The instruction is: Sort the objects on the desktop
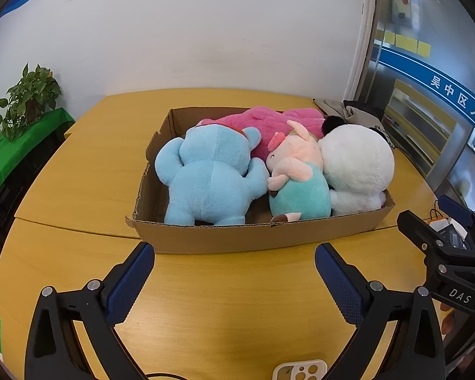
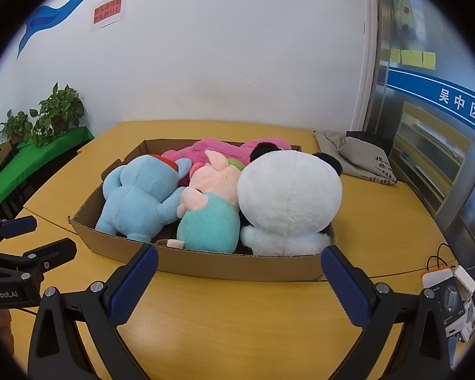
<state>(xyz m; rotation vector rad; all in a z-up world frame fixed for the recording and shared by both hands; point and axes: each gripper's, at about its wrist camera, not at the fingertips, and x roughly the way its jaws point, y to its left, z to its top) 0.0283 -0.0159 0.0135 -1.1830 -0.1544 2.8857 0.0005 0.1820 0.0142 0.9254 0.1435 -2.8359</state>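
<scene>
Yellow wood table fills most of both views, w/ a seam running across it near the front. Shallow cardboard box sits mid-table, its near wall facing the grippers, left wall torn along the top edge. All four soft toys are inside the box: white panda at the right end, back of its head toward the cameras, black ears on the far side; blue bear at the left end, lying face down; pink toy lying along the far wall behind the others; small pig in a teal outfit squeezed btwn bear and panda, touching both. Grey cloth bag lies on the table beyond the box's right end. Left gripper is released, jaws wide apart, empty, over bare table just in front of the box. Right gripper likewise spread open, holding nothing, tips at the box's near wall. Phone lies at the near edge, under the left gripper
</scene>
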